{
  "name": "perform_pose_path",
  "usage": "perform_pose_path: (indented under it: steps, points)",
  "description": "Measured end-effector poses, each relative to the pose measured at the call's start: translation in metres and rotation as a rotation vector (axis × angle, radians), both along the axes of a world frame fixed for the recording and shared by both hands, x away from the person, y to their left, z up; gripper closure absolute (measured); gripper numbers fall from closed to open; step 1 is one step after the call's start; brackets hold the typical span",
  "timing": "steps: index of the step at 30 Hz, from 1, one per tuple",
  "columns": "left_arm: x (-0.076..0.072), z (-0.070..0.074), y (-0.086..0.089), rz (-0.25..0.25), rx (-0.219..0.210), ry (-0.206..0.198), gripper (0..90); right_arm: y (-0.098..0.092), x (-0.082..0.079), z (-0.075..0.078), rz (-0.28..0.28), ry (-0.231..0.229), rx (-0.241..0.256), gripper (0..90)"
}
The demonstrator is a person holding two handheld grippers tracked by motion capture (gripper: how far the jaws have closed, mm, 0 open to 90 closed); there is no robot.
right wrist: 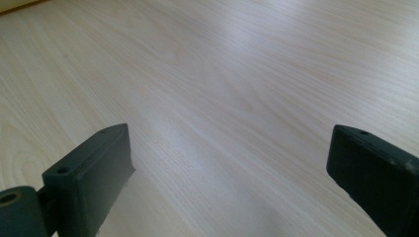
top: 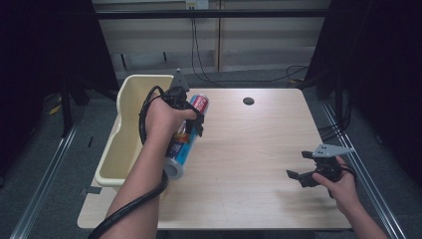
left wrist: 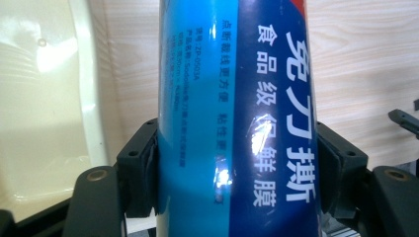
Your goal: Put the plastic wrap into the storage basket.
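Note:
A long blue tube (top: 178, 154) with white Chinese print and a red band at its far end is at the left of the wooden table (top: 249, 149), right beside the cream bin (top: 124, 99). My left gripper (top: 195, 124) is shut on the tube's middle. In the left gripper view both black pads (left wrist: 141, 168) press the tube (left wrist: 237, 98) from either side. I cannot tell whether the tube rests on the table. My right gripper (top: 299, 167) is open, low over the table's front right. The right gripper view has bare wood between its jaws (right wrist: 232, 163).
The cream bin (left wrist: 39, 98) hangs partly off the table's left edge. A dark round hole (top: 248, 101) sits near the table's far edge. Cables trail along the floor behind the table.

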State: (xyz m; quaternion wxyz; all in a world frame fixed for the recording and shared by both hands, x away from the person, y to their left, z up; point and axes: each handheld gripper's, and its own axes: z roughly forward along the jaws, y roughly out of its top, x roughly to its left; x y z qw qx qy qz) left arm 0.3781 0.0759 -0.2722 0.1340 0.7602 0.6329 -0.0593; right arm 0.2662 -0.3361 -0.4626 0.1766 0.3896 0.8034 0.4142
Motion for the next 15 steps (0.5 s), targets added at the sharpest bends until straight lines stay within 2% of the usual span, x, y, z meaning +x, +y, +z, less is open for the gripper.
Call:
perform_pose_path:
  steps: [9,10,15]
  points:
    - [-0.001,0.02,0.001,-0.006,-0.002,-0.019,32.4,-0.001,0.001,0.0,-0.006,-0.008,-0.001,3.5]
    - [-0.001,0.022,0.002,-0.004,-0.012,-0.018,32.4,-0.001,0.001,-0.001,-0.007,-0.008,-0.001,3.5]
    - [-0.003,0.031,0.01,-0.002,-0.004,-0.026,32.4,-0.002,0.0,0.0,-0.005,0.0,0.004,3.5]
